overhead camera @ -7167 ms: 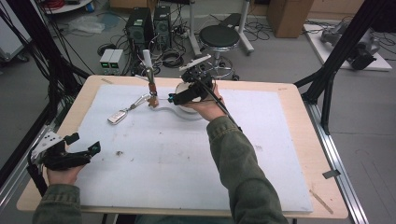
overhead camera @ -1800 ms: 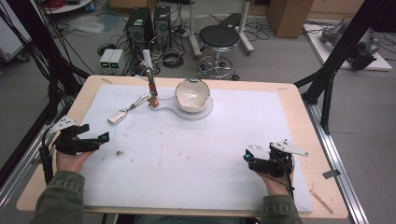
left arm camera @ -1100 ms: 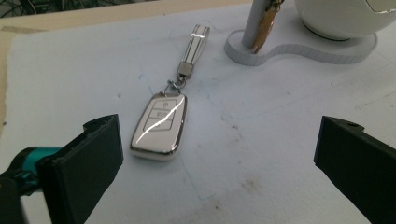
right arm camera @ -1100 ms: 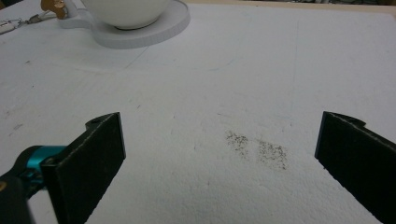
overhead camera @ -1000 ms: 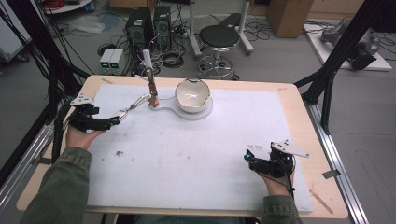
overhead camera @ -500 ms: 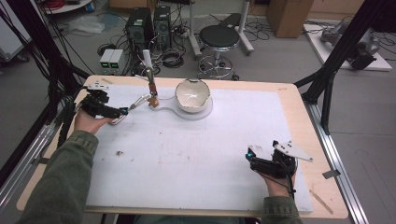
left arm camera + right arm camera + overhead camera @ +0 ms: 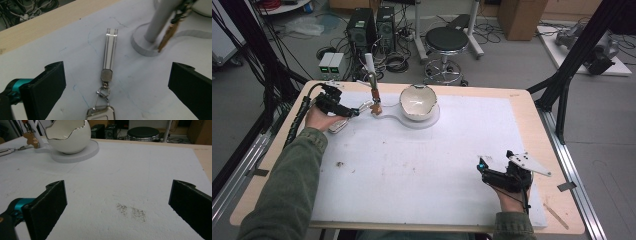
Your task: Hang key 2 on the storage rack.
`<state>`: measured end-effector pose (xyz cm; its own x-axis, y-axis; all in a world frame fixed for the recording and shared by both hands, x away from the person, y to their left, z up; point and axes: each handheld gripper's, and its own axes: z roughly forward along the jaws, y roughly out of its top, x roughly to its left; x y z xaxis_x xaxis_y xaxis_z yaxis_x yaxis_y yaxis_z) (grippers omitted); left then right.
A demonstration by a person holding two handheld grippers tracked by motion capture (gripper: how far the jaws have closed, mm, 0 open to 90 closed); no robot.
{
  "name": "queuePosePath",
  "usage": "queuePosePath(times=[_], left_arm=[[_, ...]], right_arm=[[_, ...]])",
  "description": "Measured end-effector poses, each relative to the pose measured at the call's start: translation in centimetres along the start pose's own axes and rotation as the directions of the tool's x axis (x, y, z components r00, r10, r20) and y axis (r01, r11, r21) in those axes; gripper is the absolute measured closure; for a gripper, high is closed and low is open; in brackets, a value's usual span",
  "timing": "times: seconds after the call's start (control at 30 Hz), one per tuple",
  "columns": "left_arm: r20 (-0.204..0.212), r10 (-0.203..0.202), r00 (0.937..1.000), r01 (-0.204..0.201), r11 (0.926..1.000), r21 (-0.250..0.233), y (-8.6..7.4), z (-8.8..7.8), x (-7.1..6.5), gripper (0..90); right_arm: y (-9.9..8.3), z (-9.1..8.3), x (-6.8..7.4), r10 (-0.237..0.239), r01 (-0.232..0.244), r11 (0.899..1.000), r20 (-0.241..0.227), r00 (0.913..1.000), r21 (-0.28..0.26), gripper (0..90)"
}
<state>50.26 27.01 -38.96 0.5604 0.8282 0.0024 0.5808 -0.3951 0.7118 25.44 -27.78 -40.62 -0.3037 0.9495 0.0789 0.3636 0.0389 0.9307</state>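
Note:
A key fob (image 7: 100,113) with a metal clasp and a flat silvery strap (image 7: 110,51) lies on the white mat, between the wide-apart jaws of my left gripper (image 7: 117,85). From above, that open gripper (image 7: 346,111) hovers at the far left of the mat over the fob (image 7: 339,125). Beyond the strap stands a white post (image 7: 160,21) on a round base, with a small brown charm (image 7: 167,37) hanging from it. A white egg-shaped bowl (image 7: 417,101) sits on the stand's larger disc. My right gripper (image 7: 487,170) rests open near the front right, with nothing between its jaws.
The white mat (image 7: 432,160) covers most of the wooden table (image 7: 542,125). Small dark specks (image 7: 131,211) lie on the mat in front of the right gripper. A stool (image 7: 447,40), computer cases and cables stand on the floor beyond the far edge.
My left gripper has travelled from the front left up to the far left, arriving over the key fob. The right gripper, earlier at the bowl, has stayed at the front right.

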Motion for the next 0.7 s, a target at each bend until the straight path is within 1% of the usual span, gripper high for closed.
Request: queuePosePath(times=[0.03, 0.07, 0.13, 0.2, 0.3, 0.37, 0.43, 0.47, 0.5, 0.57, 0.63, 0.67, 0.7], left_arm=[[0.003, 0.001, 1.0000, -0.001, 1.0000, 0.006, 0.1, 0.5, 0.0, 1.8], [0.002, 0.015, 0.9999, -0.015, 0.9994, 0.030, 0.2, 1.2, 0.0, 1.8], [0.003, 0.034, 0.9994, -0.034, 0.9979, 0.055, 0.4, 2.1, -0.1, 1.8], [0.008, 0.032, 0.9995, -0.033, 0.9965, 0.077, 0.6, 2.9, 0.1, 1.8], [0.026, 0.021, 0.9994, -0.023, 0.9953, 0.094, 0.9, 3.7, 0.3, 2.4], [0.035, 0.029, 0.9990, -0.033, 0.9917, 0.125, 1.1, 4.4, 0.2, 3.0], [0.037, 0.033, 0.9988, -0.038, 0.9894, 0.140, 1.1, 4.9, 0.3, 4.2], [0.038, 0.032, 0.9988, -0.037, 0.9896, 0.139, 1.1, 5.1, 0.4, 4.9], [0.039, 0.026, 0.9989, -0.031, 0.9897, 0.140, 1.0, 5.2, 0.4, 5.6], [0.032, 0.035, 0.9989, -0.040, 0.9886, 0.145, 0.9, 5.3, 0.6, 7.6], [0.038, 0.039, 0.9985, -0.044, 0.9891, 0.141, 1.0, 5.2, 0.7, 12.0], [0.039, 0.045, 0.9982, -0.050, 0.9898, 0.133, 1.0, 5.1, 0.7, 17.7], [0.040, 0.053, 0.9978, -0.057, 0.9904, 0.125, 1.0, 5.0, 0.7, 25.9]], right_arm=[[0.0, 0.0, 0.0, 0.005, -0.005, 1.000, 0.000, 1.0000, 0.004, 0.5], [-0.1, -0.1, 0.0, 0.002, -0.002, 1.000, 0.003, 1.0000, 0.004, 0.5], [-0.1, -0.2, -0.2, -0.001, 0.001, 1.000, 0.009, 1.0000, -0.003, 0.5], [-0.1, -0.3, -0.4, 0.007, -0.007, 1.000, 0.013, 0.9999, -0.005, 0.5], [-0.3, -0.3, -0.4, 0.008, -0.008, 1.000, 0.016, 0.9998, -0.001, 0.6], [-0.4, -0.2, -0.4, 0.009, -0.009, 1.000, 0.012, 0.9999, 0.003, 0.6], [-0.4, -0.2, -0.4, 0.002, -0.002, 1.000, 0.009, 1.0000, 0.003, 0.5], [-0.4, -0.2, -0.2, 0.006, -0.006, 1.000, 0.010, 0.9999, 0.005, 0.5], [-0.4, -0.3, -0.2, 0.000, 0.000, 1.000, 0.009, 1.0000, 0.004, 0.5], [-0.5, -0.4, -0.2, 0.001, -0.001, 1.000, 0.005, 1.0000, 0.005, 0.6], [-0.6, -0.4, -0.2, -0.004, 0.004, 1.000, 0.005, 1.0000, 0.004, 0.5], [-0.6, -0.4, -0.2, -0.003, 0.003, 1.000, 0.004, 1.0000, 0.008, 0.6], [-0.6, -0.3, -0.2, -0.007, 0.007, 1.000, 0.001, 1.0000, 0.009, 0.6]])
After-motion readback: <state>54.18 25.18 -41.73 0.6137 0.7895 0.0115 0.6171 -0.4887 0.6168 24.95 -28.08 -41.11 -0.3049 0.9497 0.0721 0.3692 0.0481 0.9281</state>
